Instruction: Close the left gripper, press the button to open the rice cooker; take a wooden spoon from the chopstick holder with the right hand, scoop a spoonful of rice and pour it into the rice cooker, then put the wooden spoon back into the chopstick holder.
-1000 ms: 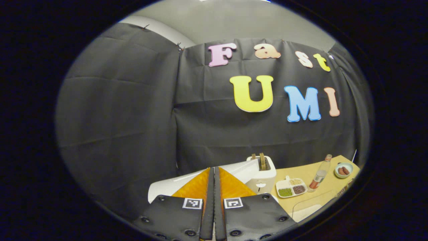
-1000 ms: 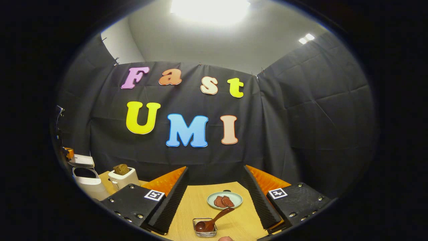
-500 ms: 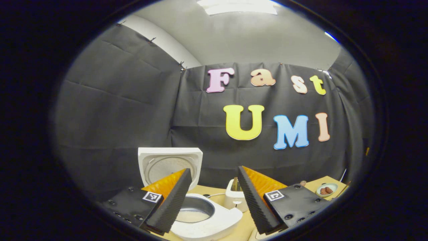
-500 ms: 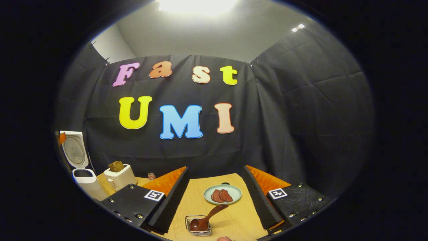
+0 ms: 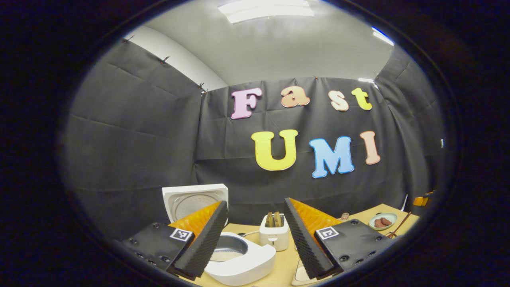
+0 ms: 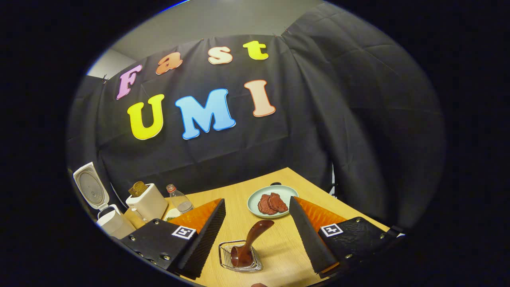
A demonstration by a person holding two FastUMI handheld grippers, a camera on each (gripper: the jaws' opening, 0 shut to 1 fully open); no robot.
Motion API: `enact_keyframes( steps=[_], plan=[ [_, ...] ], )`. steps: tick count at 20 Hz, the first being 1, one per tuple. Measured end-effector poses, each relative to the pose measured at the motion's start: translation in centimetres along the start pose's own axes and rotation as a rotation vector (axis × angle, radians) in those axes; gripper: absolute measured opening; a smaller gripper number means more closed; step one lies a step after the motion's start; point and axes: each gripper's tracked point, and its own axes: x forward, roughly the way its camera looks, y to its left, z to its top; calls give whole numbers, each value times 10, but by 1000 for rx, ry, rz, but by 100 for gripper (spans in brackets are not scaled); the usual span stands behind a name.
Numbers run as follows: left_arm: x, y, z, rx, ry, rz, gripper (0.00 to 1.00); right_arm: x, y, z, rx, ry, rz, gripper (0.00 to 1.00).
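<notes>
Left gripper (image 5: 252, 239) jaws stand wide apart and hold nothing. Directly beyond its fingers sits the white rice cooker (image 5: 239, 259) on the wooden table (image 5: 285, 263), with its lid (image 5: 195, 201) raised upright behind the pot opening. The inside of the pot shows pale, though whether it holds anything cannot be told from this angle. Just beside the cooker, to the right in the left gripper view, stands a white toaster (image 5: 273, 237) with two slices of bread in its slots. Farther right, near the table edge, lies a light green plate (image 5: 383, 221) carrying reddish-brown pieces of food. Right gripper (image 6: 257, 235) jaws are likewise wide apart and empty. Between its fingers, close in, a wire chopstick holder (image 6: 239, 257) rests on the table with the wooden spoon (image 6: 249, 245) standing in it: bowl down in the holder, handle tilted up and away toward the right. Neither finger touches the spoon. Beyond the holder lies the green plate (image 6: 272, 201). Toward the left of the right gripper view stand a small clear bottle (image 6: 179, 199), the toaster (image 6: 147, 201) and, farthest left, the rice cooker (image 6: 113, 221) with its lid (image 6: 91, 190) open.
</notes>
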Motion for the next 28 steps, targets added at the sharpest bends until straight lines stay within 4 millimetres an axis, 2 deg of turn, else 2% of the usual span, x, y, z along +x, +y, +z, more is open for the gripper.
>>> enact_keyframes(
  steps=[4, 10, 11, 12, 13, 15, 17, 18, 19, 20, 21, 23, 28],
  plan=[
    [-12, 4, 0, 58, 14, 23, 99, 15, -2, -32, 50, 97, 23, 98],
    [-27, 5, -1, 82, 37, 47, 97, 32, 7, -83, 142, 257, 55, 98],
    [-29, 7, -1, 82, 41, 54, 97, 35, 10, -91, 145, 277, 59, 96],
    [-31, 11, -2, 82, 44, 62, 97, 38, 13, -97, 149, 299, 65, 84],
    [-32, 12, -3, 80, 49, 70, 97, 39, 16, -104, 158, 325, 82, 79],
    [-36, 19, -4, 78, 54, 82, 97, 37, 22, -113, 177, 359, 99, 78],
    [-37, 25, -5, 79, 59, 98, 97, 44, 14, -111, 186, 347, 66, 30],
    [-38, 28, -6, 77, 61, 104, 97, 43, 15, -109, 186, 345, 63, 26],
    [-37, 30, -7, 74, 62, 106, 97, 51, 15, -113, 176, 335, 53, 26],
    [-37, 31, -9, 72, 66, 107, 97, 40, 18, -104, 166, 334, 70, 10],
    [-37, 34, -10, 72, 67, 111, 97, 39, 23, -109, 144, 328, 77, 10],
    [-38, 39, -9, 62, 63, 113, 97, 30, 28, -97, 78, 295, 83, 10],
    [-34, 52, -13, 26, 55, 116, 97, 9, 45, -45, -7, 192, 108, 10]
  ],
)
